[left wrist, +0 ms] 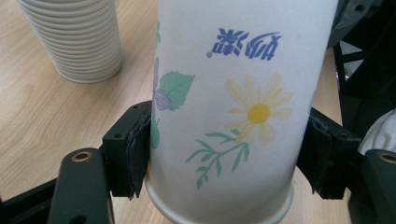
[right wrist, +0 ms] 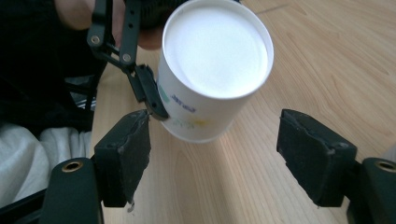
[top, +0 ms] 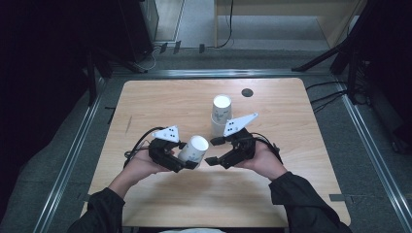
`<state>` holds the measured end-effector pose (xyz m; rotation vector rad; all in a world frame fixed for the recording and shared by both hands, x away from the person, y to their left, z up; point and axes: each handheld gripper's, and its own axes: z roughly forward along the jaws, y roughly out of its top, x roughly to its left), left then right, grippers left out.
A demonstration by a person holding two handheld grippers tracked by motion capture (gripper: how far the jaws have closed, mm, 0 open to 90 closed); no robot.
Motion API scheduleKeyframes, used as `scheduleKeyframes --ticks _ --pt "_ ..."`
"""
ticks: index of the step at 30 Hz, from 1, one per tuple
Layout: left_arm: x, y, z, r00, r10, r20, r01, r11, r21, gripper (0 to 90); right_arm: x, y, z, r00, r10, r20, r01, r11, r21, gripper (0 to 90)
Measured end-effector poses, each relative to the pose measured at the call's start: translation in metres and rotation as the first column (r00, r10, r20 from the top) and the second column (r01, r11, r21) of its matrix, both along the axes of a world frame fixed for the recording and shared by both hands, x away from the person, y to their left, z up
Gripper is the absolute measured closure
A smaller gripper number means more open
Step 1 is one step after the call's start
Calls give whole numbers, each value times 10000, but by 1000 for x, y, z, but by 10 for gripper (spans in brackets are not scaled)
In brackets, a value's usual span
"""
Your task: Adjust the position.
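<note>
Cup [top: 193,148] sits tilted above the desk [top: 160,102] in the high view, clamped in the left tongs [top: 187,158], its mouth turned toward the right tongs [top: 213,149], which stand apart just beside it. A stack [top: 219,115] of cups waits behind, near the right hand.

In the left gripper view the pads [left wrist: 135,149] press both sides of the cup [left wrist: 233,112] near its base; the wall looks thin, so the squeeze should stay light or it will likely dent.

In the right gripper view the cup [right wrist: 212,70] lies ahead of the parted jaws, not between them. If the aim is a handover, the right tongs should move in square around the wall below the rim, and the left should let go only once they hold.
</note>
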<state>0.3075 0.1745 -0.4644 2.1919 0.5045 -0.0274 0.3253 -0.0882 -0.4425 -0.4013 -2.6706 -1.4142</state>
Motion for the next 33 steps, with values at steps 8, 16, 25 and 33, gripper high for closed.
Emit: scheduleKeyframes --ticks 8,16,25,33 --pt "8 -6 -4 9994 -330 -67 335 9953 913 277 -2 -11 -7 9985 -300 461 328 9976 -614 283" --pt "15 -19 -12 9975 -697 -155 713 9792 1900 278 -7 -18 -12 9967 -329 744 398 9948 -934 308" --pt "16 -36 -19 9931 -1169 -96 1145 9493 2927 277 -10 -24 -24 9951 -368 916 484 9906 -1277 308" --pt "10 -45 -21 9863 -1647 9 1531 9190 3632 277 -11 -17 -30 9960 -43 893 174 9891 -1459 308"
